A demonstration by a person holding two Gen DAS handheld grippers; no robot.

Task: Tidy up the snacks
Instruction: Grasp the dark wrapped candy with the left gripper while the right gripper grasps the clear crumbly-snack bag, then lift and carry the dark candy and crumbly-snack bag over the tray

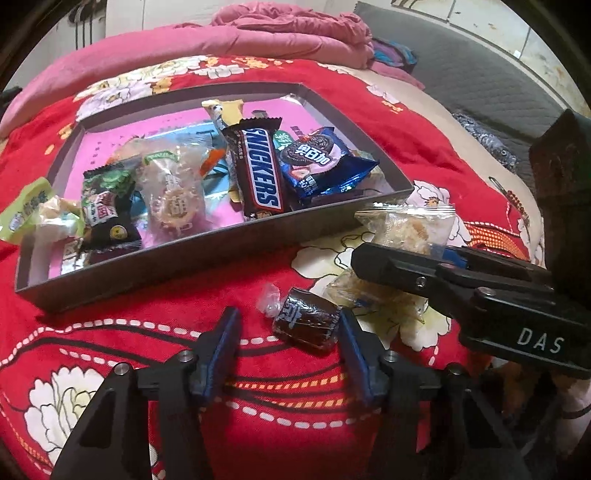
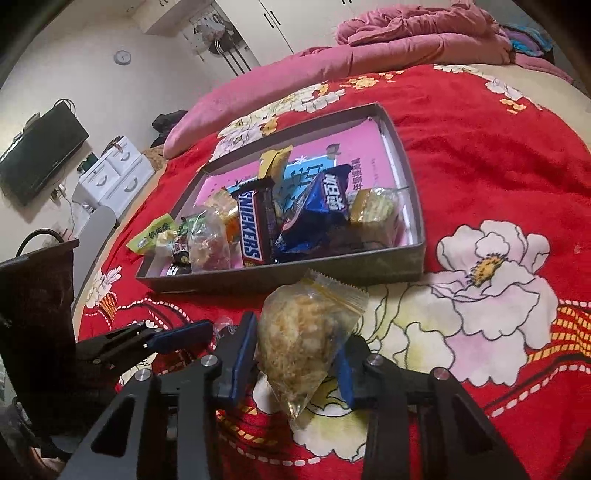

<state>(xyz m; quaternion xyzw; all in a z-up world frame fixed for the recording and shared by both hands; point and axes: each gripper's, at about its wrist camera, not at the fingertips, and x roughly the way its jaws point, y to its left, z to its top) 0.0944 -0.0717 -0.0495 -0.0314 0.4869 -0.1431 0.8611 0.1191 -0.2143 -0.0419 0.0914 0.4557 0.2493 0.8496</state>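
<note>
A shallow grey box with a pink floor lies on the red blanket and holds a Snickers bar, a blue Oreo pack and several other snacks. In front of it, a dark brown wrapped candy lies on the blanket between the jaws of my left gripper. Its right pad touches the candy; the left pad stands clear. My right gripper is shut on a clear bag of crumbly snack, pads pressing both sides.
Another clear snack pack lies on the blanket under the right gripper. A green packet hangs over the box's left end. A pink quilt is bunched behind; white drawers stand beside the bed.
</note>
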